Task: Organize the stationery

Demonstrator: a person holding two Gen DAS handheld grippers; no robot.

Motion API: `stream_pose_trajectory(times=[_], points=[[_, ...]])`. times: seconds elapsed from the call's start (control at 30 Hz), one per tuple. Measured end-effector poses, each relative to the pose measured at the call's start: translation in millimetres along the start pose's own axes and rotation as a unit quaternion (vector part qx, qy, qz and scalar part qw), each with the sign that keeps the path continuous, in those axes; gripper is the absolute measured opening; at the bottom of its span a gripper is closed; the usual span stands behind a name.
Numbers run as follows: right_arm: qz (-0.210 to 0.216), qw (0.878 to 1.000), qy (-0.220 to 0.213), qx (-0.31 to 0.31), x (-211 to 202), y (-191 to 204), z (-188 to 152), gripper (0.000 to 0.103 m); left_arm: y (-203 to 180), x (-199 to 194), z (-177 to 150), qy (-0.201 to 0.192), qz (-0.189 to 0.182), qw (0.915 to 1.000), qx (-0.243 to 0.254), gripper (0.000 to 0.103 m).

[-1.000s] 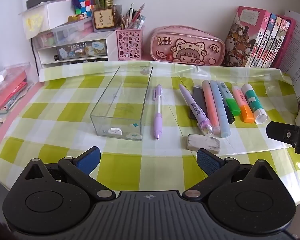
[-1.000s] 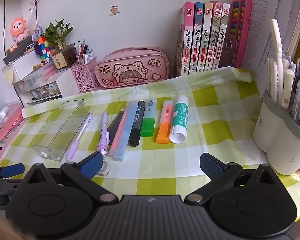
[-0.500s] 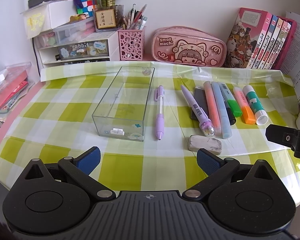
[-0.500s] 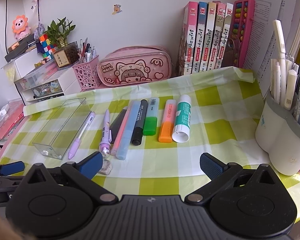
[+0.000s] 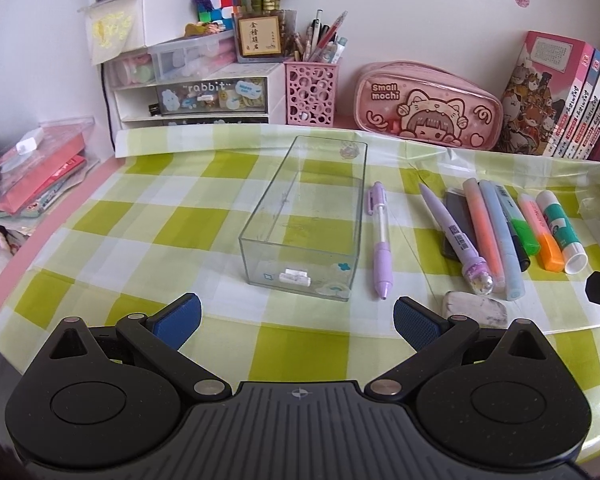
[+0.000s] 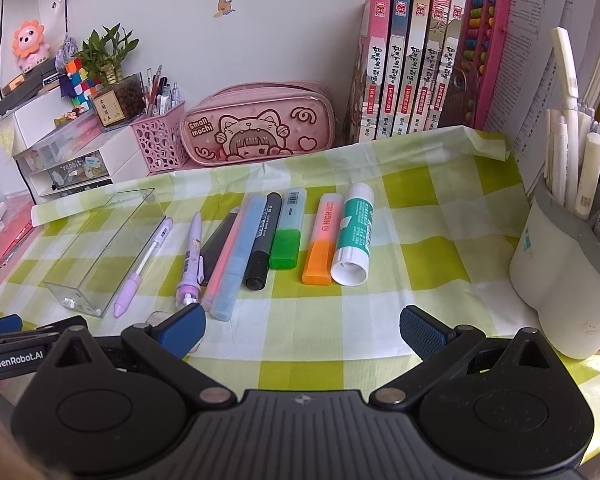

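A clear plastic box (image 5: 308,216) (image 6: 100,244) lies empty on the green checked cloth. To its right lie a purple mechanical pencil (image 5: 380,240) (image 6: 144,256), a purple pen (image 5: 454,236) (image 6: 192,256), several highlighters, a black marker (image 6: 262,240), an orange highlighter (image 6: 322,240), a glue stick (image 5: 562,228) (image 6: 354,234) and a white eraser (image 5: 476,309). My left gripper (image 5: 296,316) is open, just in front of the box. My right gripper (image 6: 302,326) is open, in front of the pens. Both are empty.
A pink pencil case (image 5: 428,106) (image 6: 258,124), a pink pen basket (image 5: 311,94), drawer units (image 5: 196,92) and books (image 6: 412,64) line the back wall. A grey pen holder (image 6: 564,276) stands at the right. The left gripper's arm (image 6: 16,346) shows at the right view's lower left.
Both grippers have moved slightly forward toward the items. Both stay open and empty. Nothing on the table has moved.
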State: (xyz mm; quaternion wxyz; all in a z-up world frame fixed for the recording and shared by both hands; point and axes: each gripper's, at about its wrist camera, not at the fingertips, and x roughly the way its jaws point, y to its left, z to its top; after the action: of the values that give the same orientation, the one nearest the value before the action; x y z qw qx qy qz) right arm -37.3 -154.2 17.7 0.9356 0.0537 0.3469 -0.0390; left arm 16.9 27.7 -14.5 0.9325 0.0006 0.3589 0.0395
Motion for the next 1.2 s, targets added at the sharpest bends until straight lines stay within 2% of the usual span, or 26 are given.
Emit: stream_pose_trajectory(times=[0.07,0.2,0.33,0.43,0.53,0.6,0.7,0.8,0.87,0.9,0.97,1.2], points=[[0.016,1.0,-0.002,-0.006,4.7,0.4,1.9,0.103,4.0,6.1,-0.7,-0.008,0.0,1.0,0.001,0.098],[0.074,0.997,-0.015,-0.002,17.9,-2.2,4.6,0.103,14.3,19.6,-2.6,-0.025,-0.007,0.9997,-0.004,0.098],[0.128,0.991,-0.026,-0.013,28.8,3.4,11.1,0.103,18.2,31.2,-5.5,-0.05,-0.003,0.9986,0.015,0.097],[0.182,0.983,-0.013,-0.003,39.1,7.9,18.2,0.103,21.3,36.4,-8.6,-0.066,-0.021,0.9975,0.016,0.094],[0.214,0.977,-0.008,-0.004,46.3,17.7,24.0,0.103,21.3,40.3,-10.2,-0.073,-0.034,0.9965,0.024,0.09],[0.232,0.973,0.0,-0.007,51.9,26.5,28.7,0.101,21.1,42.5,-10.8,-0.074,-0.044,0.996,0.024,0.086],[0.251,0.968,0.02,-0.003,64.8,38.7,34.7,0.093,19.7,44.2,-9.1,-0.07,-0.055,0.9957,0.024,0.085],[0.25,0.967,0.047,0.003,81.9,49.2,40.4,0.078,19.3,43.2,-5.4,-0.065,-0.085,0.9941,0.015,0.085],[0.245,0.968,0.061,0.004,91.7,55.3,44.0,0.065,15.9,42.2,-2.6,-0.073,-0.09,0.9931,0.02,0.085],[0.243,0.967,0.07,0.009,97.7,56.6,45.8,0.063,13.9,43.2,-0.6,-0.076,-0.085,0.9932,0.023,0.084],[0.24,0.967,0.088,0.019,109.5,59.9,49.4,0.053,10.9,47.9,4.0,-0.073,-0.077,0.994,0.025,0.074],[0.215,0.968,0.124,0.037,136.8,74.1,59.2,0.041,8.4,47.2,0.4,-0.072,-0.052,0.9958,0.021,0.073]])
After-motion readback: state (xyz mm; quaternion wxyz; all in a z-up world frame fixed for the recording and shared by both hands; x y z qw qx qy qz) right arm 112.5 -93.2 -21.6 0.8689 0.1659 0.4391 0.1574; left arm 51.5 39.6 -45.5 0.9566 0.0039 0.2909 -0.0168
